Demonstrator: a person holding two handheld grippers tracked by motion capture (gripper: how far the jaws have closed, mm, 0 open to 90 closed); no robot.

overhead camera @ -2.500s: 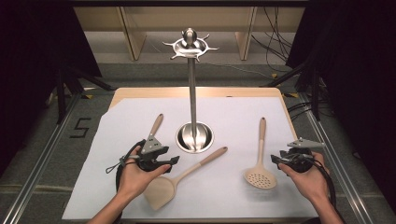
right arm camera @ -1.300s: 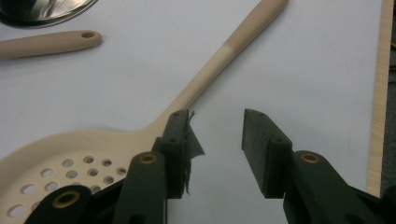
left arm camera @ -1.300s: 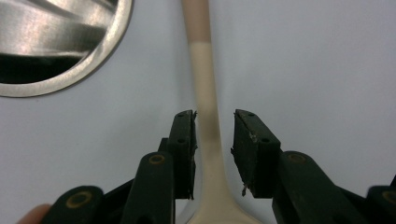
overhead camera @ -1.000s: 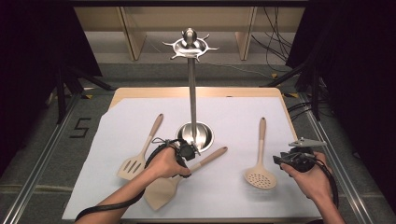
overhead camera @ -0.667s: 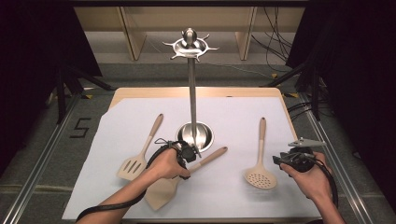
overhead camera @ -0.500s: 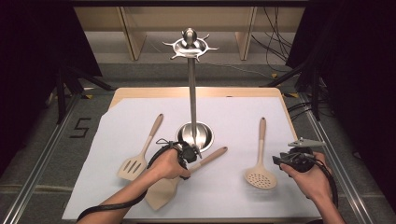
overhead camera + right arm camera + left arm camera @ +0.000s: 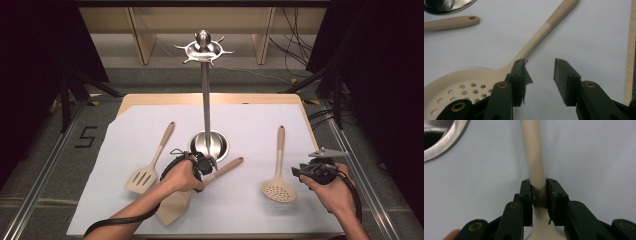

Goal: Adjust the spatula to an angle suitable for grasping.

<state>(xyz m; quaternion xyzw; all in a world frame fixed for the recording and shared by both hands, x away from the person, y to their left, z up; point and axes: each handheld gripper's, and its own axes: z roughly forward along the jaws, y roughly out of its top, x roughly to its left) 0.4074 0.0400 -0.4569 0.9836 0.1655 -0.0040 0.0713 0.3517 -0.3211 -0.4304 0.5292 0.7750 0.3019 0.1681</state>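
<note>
From above, the left gripper [image 7: 206, 165] sits on the handle of a beige spatula [image 7: 175, 207] lying on the white surface [image 7: 240, 125], just in front of the steel stand [image 7: 206, 100]. The left gripper view shows its jaws, which have just been closing, pressed against the handle [image 7: 534, 157]. The right gripper view shows the right gripper [image 7: 539, 75] with jaws apart and empty beside a perforated spoon [image 7: 474, 77].

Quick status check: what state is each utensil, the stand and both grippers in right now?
Solid spatula: flat on the sheet, handle between jaws.
Left gripper: jaws just closing, shut on handle.
Slotted spatula: lying free.
Perforated skimmer: lying free.
Right gripper: open, empty.
Stand: upright, hooks empty.
</note>
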